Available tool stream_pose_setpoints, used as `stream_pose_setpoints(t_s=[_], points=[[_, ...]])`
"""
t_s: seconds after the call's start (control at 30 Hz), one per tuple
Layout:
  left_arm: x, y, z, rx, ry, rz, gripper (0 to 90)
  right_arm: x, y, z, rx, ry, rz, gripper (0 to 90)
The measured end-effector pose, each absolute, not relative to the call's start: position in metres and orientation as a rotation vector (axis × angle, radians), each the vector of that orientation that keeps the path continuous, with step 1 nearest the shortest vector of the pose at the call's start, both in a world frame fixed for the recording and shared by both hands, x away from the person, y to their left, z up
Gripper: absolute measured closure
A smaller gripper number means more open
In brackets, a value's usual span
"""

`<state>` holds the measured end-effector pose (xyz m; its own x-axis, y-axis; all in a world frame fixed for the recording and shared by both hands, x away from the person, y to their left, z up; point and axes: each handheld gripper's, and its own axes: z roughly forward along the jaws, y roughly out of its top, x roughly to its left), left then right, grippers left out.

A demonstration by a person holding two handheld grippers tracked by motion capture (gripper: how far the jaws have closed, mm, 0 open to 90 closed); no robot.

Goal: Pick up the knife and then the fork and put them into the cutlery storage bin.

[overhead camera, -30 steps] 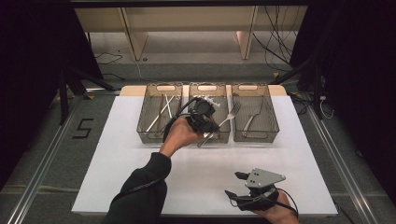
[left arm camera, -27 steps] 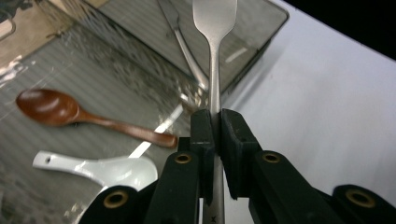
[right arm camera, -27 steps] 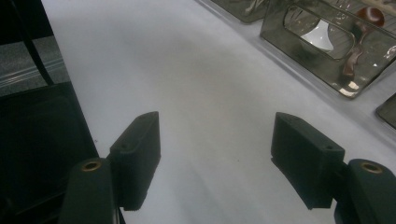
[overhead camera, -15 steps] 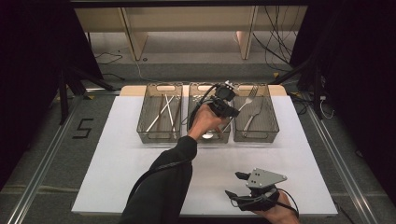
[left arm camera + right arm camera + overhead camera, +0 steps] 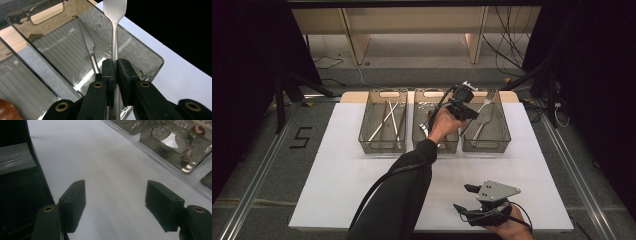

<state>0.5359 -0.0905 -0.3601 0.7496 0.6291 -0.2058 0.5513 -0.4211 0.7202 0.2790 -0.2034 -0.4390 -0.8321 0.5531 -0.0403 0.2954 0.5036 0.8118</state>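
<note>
My left gripper hangs over the near-left part of the right clear bin, shut on the thin neck of a metal fork that points away toward the bin's far end. In the left gripper view the jaws pinch the fork above the bin, where a knife lies on the floor. My right gripper rests low at the near right of the white table, open, with nothing between its pads.
Three clear bins stand in a row at the far side: the left bin holds several long utensils, the middle bin has small items. The white tabletop spreads in front. A dark sleeve reaches across its middle.
The left hand has carried the fork rightward, from over the middle bin to over the right bin. The right gripper has stayed put.
</note>
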Motion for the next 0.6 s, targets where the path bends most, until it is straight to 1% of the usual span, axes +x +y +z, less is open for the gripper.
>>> stream_pose_setpoints(t_s=[0.27,0.6], points=[[0.539,-0.1,-0.366,2.107,0.894,0.115,83.1,0.279,-0.203,-0.439,0.714,2.454,1.245,33.7],[0.544,-0.102,-0.376,2.087,0.923,0.113,83.1,0.278,-0.204,-0.439,0.713,2.456,1.248,33.7]])
